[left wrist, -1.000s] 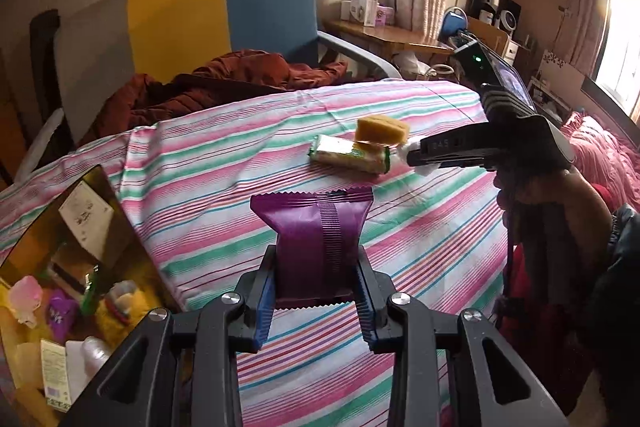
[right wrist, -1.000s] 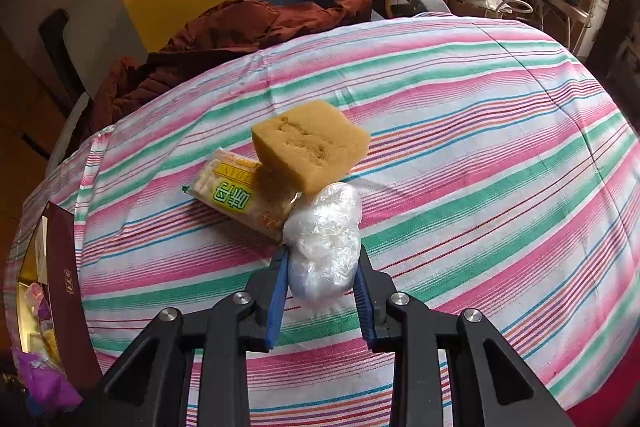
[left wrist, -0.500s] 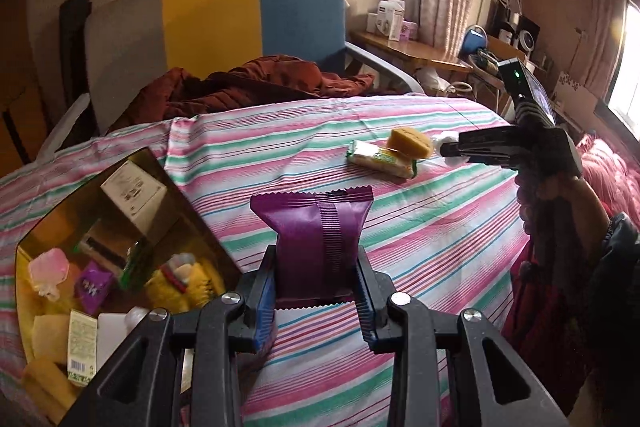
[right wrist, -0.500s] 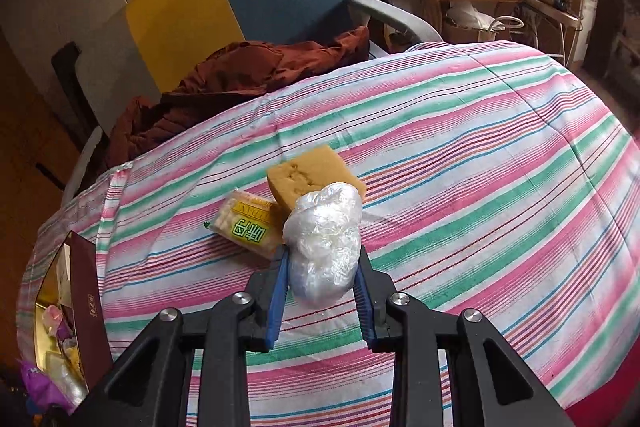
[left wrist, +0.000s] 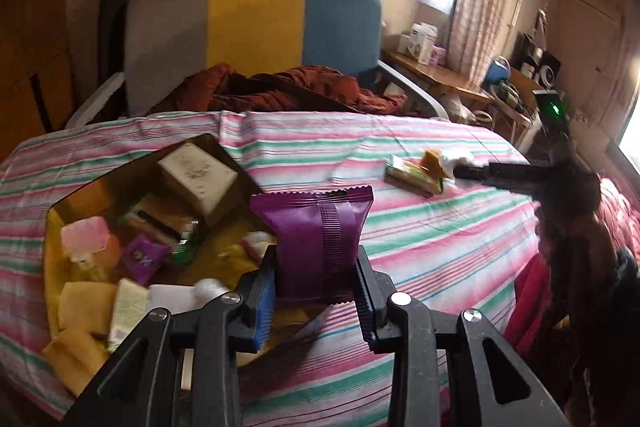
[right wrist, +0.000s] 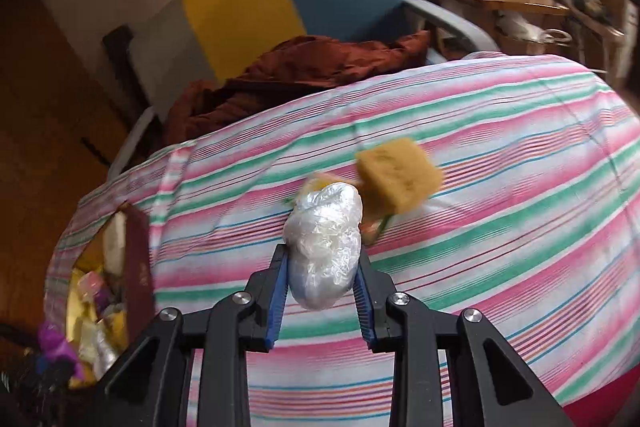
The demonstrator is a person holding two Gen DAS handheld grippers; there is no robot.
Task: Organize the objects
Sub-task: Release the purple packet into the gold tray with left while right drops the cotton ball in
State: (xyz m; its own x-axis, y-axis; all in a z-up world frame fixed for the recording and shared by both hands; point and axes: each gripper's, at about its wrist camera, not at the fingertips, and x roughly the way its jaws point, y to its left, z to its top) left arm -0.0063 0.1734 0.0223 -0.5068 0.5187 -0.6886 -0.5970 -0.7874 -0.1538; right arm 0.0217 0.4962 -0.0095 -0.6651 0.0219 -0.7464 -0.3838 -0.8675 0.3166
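My left gripper [left wrist: 316, 301] is shut on a purple snack packet [left wrist: 318, 231] and holds it above the right edge of an open brown box [left wrist: 72, 193] full of small items. My right gripper [right wrist: 322, 297] is shut on a crumpled clear plastic bag [right wrist: 324, 247], lifted over the striped tablecloth [right wrist: 500, 219]. A yellow sponge [right wrist: 398, 177] and a green-yellow packet [left wrist: 412, 173] lie on the cloth just beyond the bag. The right gripper also shows in the left wrist view [left wrist: 460, 171], at the right of the table beside the sponge [left wrist: 432, 159].
The box [right wrist: 138, 267] sits at the table's left end. A grey, yellow and blue chair [left wrist: 256, 27] with a rust-red garment [left wrist: 280, 91] stands behind the table. A cluttered wooden desk [left wrist: 444, 77] stands at the back right.
My left gripper has swung left with the purple packet, from over the cloth to the box's edge. My right gripper has lifted the plastic bag and drawn back from the sponge.
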